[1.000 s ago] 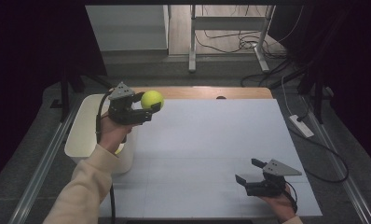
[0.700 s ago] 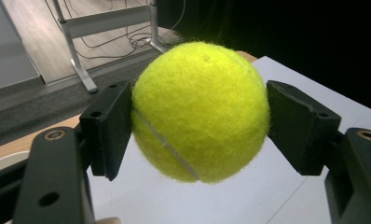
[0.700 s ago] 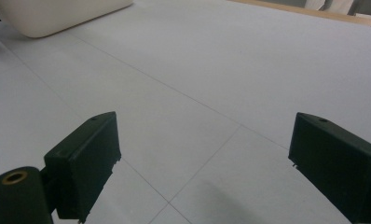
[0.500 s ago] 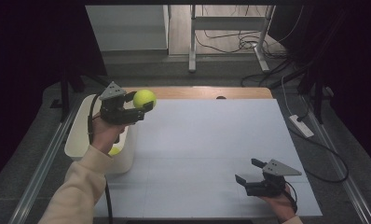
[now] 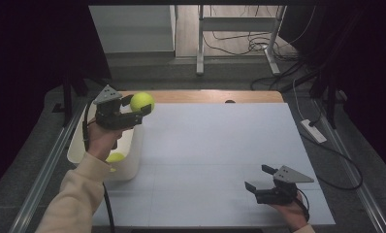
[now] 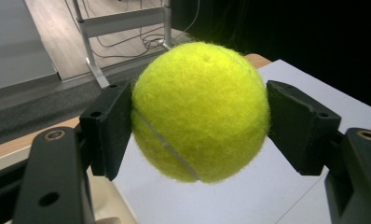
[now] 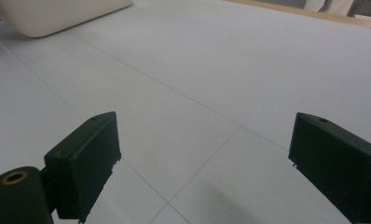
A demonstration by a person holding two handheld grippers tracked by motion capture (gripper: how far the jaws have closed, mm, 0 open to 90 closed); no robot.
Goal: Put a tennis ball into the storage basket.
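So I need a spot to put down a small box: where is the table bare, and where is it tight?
The white table is bare from the white bin across to the right gripper, and back to the wooden edge. It is tight at the left, where the left gripper holds a tennis ball beside the bin.

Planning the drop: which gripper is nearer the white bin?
Left. The left gripper holds a tennis ball right over the white bin at the table's left edge. The right gripper sits open, far across the table, near its front right.
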